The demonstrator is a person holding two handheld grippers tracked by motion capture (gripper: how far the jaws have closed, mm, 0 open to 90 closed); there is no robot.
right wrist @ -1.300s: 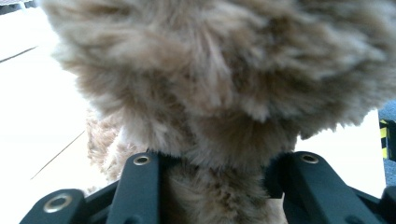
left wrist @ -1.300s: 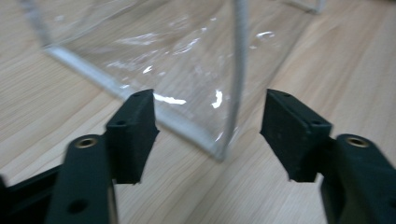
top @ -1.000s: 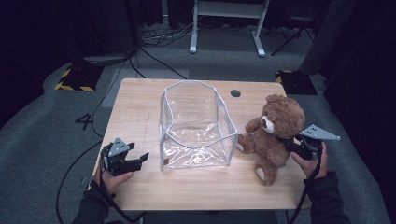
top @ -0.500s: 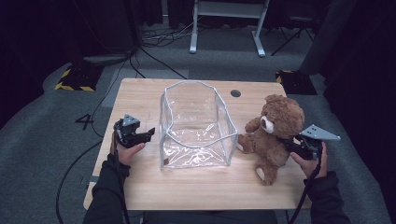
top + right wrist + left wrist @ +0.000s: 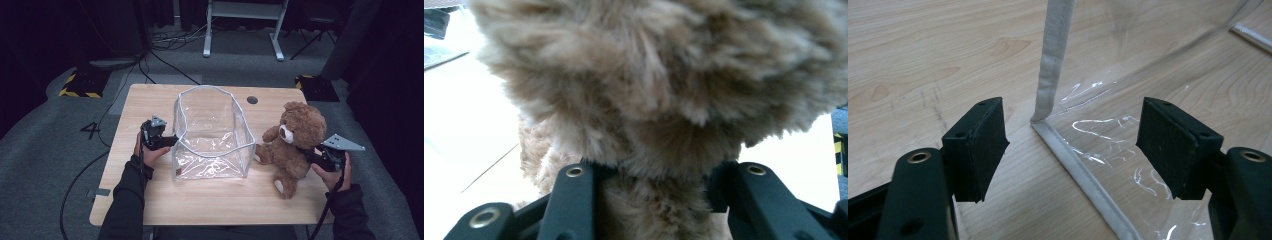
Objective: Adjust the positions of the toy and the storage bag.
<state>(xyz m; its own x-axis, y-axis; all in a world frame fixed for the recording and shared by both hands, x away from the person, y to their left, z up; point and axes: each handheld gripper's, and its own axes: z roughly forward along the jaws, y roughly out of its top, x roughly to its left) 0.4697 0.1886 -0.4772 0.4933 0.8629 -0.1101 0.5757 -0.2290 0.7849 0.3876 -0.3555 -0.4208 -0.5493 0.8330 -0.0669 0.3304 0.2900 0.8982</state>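
Teddy bear [image 5: 292, 140] sits on the desk [image 5: 210, 200], clamped by the right tool [image 5: 312, 156]. Left tool [image 5: 1073, 145], jaws apart, straddles the clear bag's [image 5: 1108, 145] corner seam and could miss. Fur [image 5: 664, 90] may slip.

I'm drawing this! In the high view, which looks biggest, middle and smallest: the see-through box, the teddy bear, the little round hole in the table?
1. See-through box, clearly biggest.
2. Teddy bear.
3. Round hole, by far the smallest.
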